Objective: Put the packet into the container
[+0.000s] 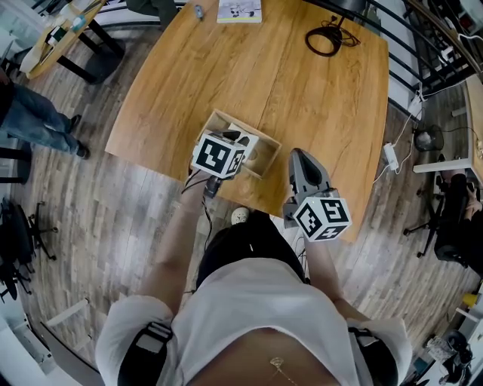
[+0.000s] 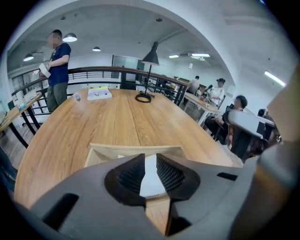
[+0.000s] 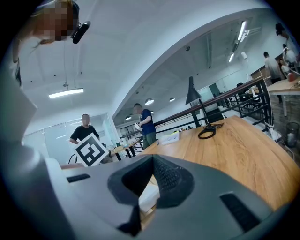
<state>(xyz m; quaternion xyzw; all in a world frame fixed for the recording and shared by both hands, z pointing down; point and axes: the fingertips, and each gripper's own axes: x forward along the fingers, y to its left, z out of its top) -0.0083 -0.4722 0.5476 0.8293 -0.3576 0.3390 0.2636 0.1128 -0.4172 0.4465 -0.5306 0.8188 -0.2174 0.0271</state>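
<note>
An open wooden container [image 1: 264,157] sits near the front edge of the wooden table [image 1: 302,90]. In the left gripper view its rim [image 2: 136,148] lies just beyond my jaws, and a white packet [image 2: 151,183] lies inside it. My left gripper [image 1: 230,139] hovers over the container, tilted down, jaws closed together with nothing between them. The packet shows only through the notch between the left pads [image 2: 171,174]. My right gripper [image 1: 299,155] stays to the container's right, near level, also shut and empty. Past its jaws I see the packet [image 3: 147,197] again.
A coiled black cable [image 1: 324,38] and a lamp base lie at the table's far right. A white booklet [image 1: 239,9] rests at the far edge. A person [image 1: 34,121] stands on the floor to the left. A power strip [image 1: 391,156] lies on the floor to the right.
</note>
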